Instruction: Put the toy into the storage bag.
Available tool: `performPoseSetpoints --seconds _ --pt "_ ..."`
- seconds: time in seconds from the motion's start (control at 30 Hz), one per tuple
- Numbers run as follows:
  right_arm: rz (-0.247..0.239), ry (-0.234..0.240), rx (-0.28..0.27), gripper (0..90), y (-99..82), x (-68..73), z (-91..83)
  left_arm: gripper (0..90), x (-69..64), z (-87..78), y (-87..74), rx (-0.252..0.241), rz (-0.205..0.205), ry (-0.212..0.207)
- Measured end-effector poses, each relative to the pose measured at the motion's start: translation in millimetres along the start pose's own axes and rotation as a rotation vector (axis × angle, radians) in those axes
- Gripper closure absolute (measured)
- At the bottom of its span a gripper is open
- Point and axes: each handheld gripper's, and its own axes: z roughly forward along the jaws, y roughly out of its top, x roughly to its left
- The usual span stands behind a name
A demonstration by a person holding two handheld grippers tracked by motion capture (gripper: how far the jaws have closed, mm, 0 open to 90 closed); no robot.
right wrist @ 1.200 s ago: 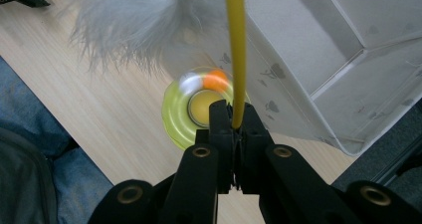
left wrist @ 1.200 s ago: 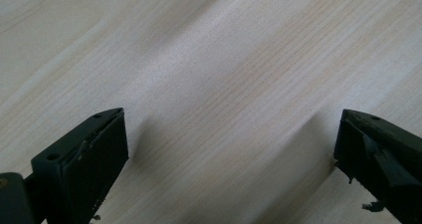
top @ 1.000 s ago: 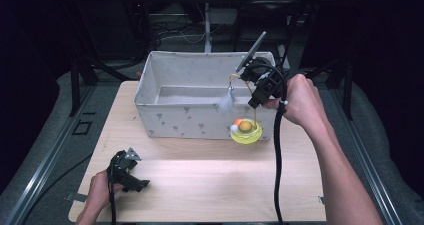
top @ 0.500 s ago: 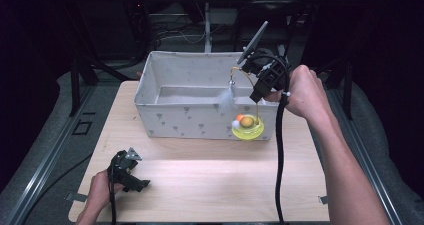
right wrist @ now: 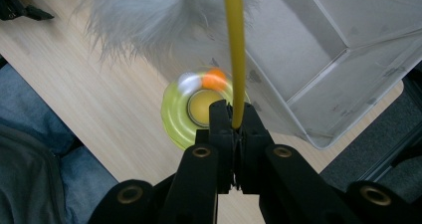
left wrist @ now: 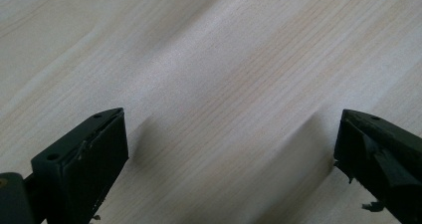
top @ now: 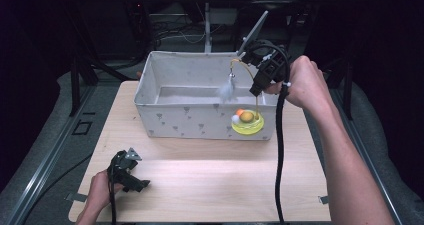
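The grey fabric bin [top: 190, 102] at the table's [top: 210, 185] far edge holds nothing visible. The right gripper [right wrist: 234, 115] pinches the yellow cat toy's [top: 247, 121] wand, lifted by the bin's front right corner. The left gripper [top: 131, 172] rests wide open near the front left corner.

Lab-like recording rig, dark metal frame [top: 80, 80], cables [top: 165, 27], wooden table [top: 210, 180]

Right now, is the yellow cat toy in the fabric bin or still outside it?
Outside. The right gripper, shut on its yellow wire, holds the cat toy lifted in front of the bin, over the table.
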Motion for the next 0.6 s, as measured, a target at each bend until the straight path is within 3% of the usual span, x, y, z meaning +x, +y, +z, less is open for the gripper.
performPoseSetpoints --seconds 0.6 --pt "0.010 -0.021 -0.007 87.9 15.6 -8.1 -16.4 0.6 0.4 -0.7 -0.2 -0.004 0.000 0.003"
